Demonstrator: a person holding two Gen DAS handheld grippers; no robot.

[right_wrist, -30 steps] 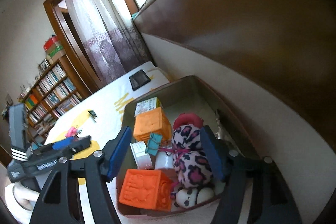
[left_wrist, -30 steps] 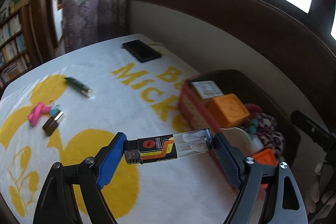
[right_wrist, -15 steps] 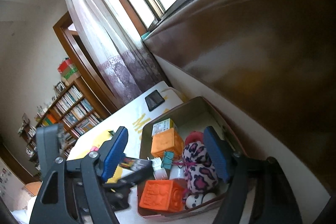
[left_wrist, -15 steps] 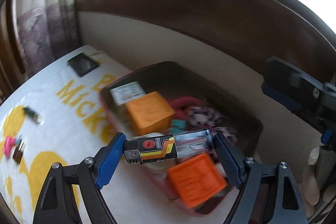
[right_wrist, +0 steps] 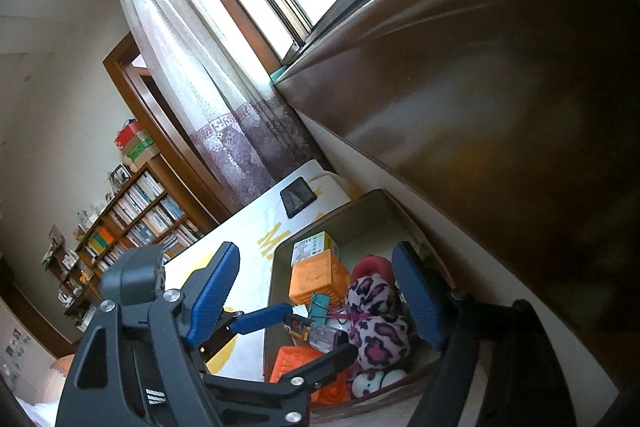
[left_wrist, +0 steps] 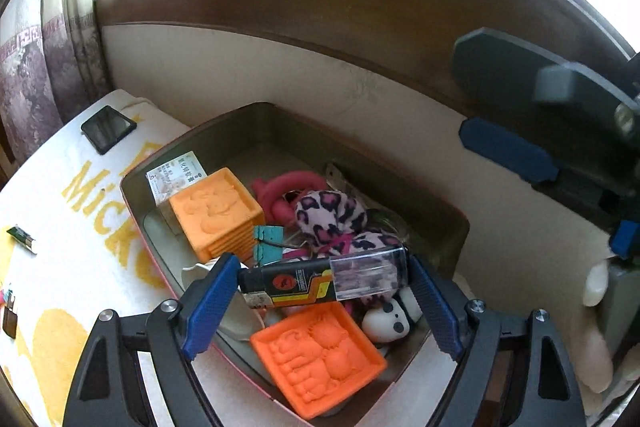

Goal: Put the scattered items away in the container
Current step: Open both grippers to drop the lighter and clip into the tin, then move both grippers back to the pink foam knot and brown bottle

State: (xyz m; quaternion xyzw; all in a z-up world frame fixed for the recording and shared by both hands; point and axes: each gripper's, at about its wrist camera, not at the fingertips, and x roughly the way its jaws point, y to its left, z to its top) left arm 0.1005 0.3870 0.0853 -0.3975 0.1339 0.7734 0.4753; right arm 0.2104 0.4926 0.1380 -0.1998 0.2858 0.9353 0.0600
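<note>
My left gripper (left_wrist: 322,267) is shut on a black, orange and clear lighter (left_wrist: 296,283), gripped end to end and held level just above the open container (left_wrist: 134,203). The container holds two orange blocks (left_wrist: 216,211), a leopard-print plush (left_wrist: 332,215), a pink ring, a teal clip and a small panda toy (left_wrist: 388,323). In the right wrist view the lighter (right_wrist: 316,331) hangs over the container's (right_wrist: 272,291) near end. My right gripper (right_wrist: 316,255) hovers above the container's right side; its jaws are opening and nothing is between them.
On the white and yellow blanket (left_wrist: 60,219) left of the container lie a black phone (left_wrist: 108,129), a small green item (left_wrist: 22,237) and pink and dark bits at the frame's edge. A brown headboard and cream wall stand right behind the container. A bookshelf (right_wrist: 132,223) is far left.
My left gripper carried the lighter from over the blanket to over the container. My right gripper tilted upward and its jaws spread wider.
</note>
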